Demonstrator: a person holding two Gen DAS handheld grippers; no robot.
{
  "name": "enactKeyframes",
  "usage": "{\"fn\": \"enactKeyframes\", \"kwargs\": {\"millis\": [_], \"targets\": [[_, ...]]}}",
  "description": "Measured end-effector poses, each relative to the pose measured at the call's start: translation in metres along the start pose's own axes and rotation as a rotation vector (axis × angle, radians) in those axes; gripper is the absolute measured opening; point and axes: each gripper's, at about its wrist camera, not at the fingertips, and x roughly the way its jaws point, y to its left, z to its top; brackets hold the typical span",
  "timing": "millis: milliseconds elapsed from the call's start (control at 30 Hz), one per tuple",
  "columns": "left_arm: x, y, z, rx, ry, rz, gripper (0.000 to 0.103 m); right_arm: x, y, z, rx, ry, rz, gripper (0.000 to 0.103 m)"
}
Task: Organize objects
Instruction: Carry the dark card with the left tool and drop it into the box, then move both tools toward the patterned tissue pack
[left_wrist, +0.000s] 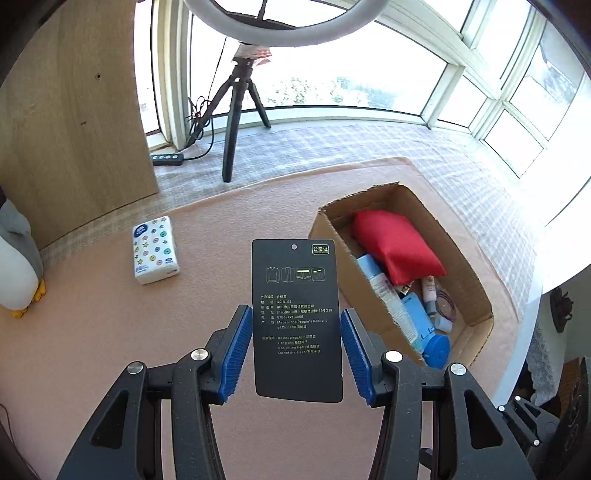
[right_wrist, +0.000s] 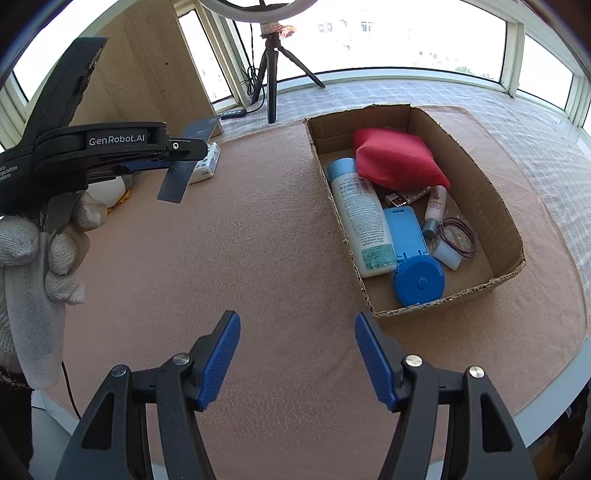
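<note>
Holding a black hang tag (left_wrist: 296, 321) aloft, left hand-held gripper (left_wrist: 293, 354) clamps its edges; right hand-held gripper (right_wrist: 297, 354) released, empty. Cardboard box (right_wrist: 476, 177) mostly filled; tissue pack (left_wrist: 155, 249) remains on surface (right_wrist: 258, 240).

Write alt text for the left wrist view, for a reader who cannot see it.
The left gripper holds a black clothing tag upright by its edges above a pink mat. To its right a cardboard box holds a red pouch and toiletries; a tissue pack lies to the left.
</note>
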Motion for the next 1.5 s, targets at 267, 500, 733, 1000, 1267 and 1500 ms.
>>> {"fn": "enactKeyframes", "kwargs": {"millis": [267, 500, 733, 1000, 1267, 1500], "targets": [[0.032, -0.105, 0.012, 0.116, 0.033, -0.093, 0.053, -0.011, -0.035, -0.007, 0.061, -0.014, -0.029, 0.061], [0.059, -0.155, 0.010, 0.163, 0.084, -0.120, 0.053, -0.018, -0.062, -0.009, 0.109, -0.017, -0.052, 0.061], [0.075, -0.175, 0.007, 0.194, 0.118, -0.131, 0.053, -0.019, -0.078, -0.010, 0.138, -0.013, -0.061, 0.061], [0.070, -0.166, 0.008, 0.170, 0.114, -0.130, 0.060, -0.018, -0.079, -0.011, 0.139, -0.010, -0.056, 0.061], [0.035, -0.126, 0.008, 0.131, 0.049, -0.097, 0.060, -0.014, -0.064, -0.004, 0.112, -0.011, -0.036, 0.061], [-0.004, -0.051, 0.002, 0.037, -0.022, -0.020, 0.060, -0.008, -0.035, 0.017, 0.048, -0.017, -0.015, 0.061]]}}
